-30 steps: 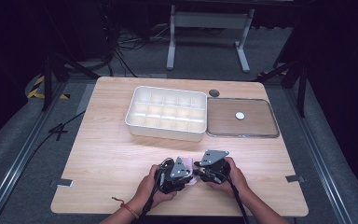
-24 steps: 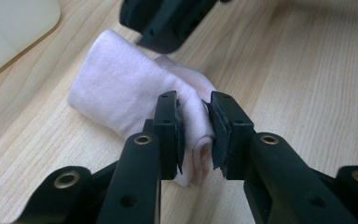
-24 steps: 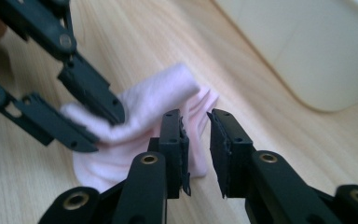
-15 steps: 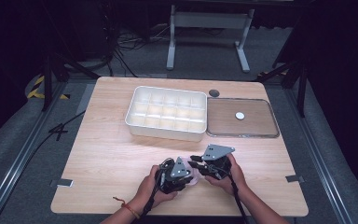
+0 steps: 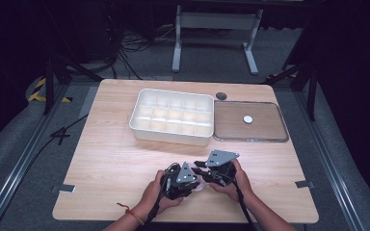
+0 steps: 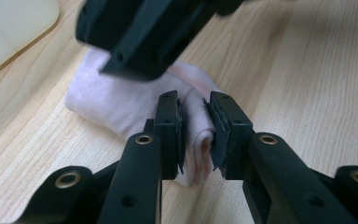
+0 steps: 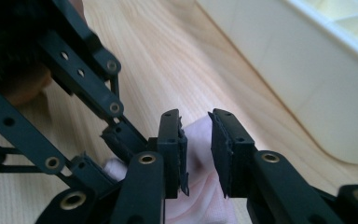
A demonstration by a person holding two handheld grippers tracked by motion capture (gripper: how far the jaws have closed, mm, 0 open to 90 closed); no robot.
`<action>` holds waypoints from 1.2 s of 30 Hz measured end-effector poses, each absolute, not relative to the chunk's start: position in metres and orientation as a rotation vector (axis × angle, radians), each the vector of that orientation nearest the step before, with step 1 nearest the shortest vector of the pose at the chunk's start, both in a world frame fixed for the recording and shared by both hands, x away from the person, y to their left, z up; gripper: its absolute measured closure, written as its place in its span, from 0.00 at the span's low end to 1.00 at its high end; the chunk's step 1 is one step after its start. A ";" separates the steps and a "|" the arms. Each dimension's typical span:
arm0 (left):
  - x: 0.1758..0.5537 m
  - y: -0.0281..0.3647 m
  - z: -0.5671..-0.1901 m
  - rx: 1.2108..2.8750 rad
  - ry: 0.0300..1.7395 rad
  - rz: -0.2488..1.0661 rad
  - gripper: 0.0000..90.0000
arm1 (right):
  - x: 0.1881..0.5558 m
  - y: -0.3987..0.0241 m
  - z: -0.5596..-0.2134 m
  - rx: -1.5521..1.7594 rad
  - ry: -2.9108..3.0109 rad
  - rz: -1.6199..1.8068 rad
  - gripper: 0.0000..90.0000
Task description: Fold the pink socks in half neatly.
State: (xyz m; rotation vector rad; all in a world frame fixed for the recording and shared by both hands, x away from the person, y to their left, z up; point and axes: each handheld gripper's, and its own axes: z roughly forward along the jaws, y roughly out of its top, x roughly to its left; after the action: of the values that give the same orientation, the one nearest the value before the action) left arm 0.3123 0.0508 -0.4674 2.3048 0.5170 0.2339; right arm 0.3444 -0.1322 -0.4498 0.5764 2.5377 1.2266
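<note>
Light wooden table, pale grain, evenly lit from above; the surround falls off into dark. Grey carpeted floor on every side. Metal rails run along the floor left and right of the table. White metal stand at the far end, black cables coiled beside it. Yellow-black tape marks the floor at far left.
</note>
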 end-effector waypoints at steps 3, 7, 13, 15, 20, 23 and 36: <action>0.311 0.050 -0.467 2.314 0.497 0.234 0.81 | 0.350 -0.132 -0.458 0.589 2.576 1.181 0.85; 0.311 0.051 -0.466 2.314 0.491 0.222 0.81 | 0.353 -0.135 -0.462 0.607 2.593 1.166 0.87; 0.305 0.054 -0.462 2.328 0.427 0.169 0.81 | 0.352 -0.138 -0.464 0.615 2.595 1.162 0.88; 0.302 0.058 -0.458 2.331 0.415 0.155 0.81 | 0.351 -0.140 -0.465 0.616 2.597 1.165 0.88; 0.301 0.071 -0.446 2.273 0.424 0.149 0.80 | 0.350 -0.143 -0.465 0.618 2.596 1.165 0.88; 0.305 0.073 -0.446 2.238 0.440 0.160 0.81 | 0.350 -0.143 -0.466 0.626 2.607 1.169 0.88; 0.308 0.053 -0.472 2.271 0.396 0.143 0.84 | 0.348 -0.149 -0.466 0.612 2.621 1.150 0.87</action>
State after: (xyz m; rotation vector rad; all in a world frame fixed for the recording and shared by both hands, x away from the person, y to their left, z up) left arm 0.3082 0.0533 -0.4715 2.2710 0.3956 0.1427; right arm 0.3483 -0.1487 -0.4656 0.6120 2.6207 1.1501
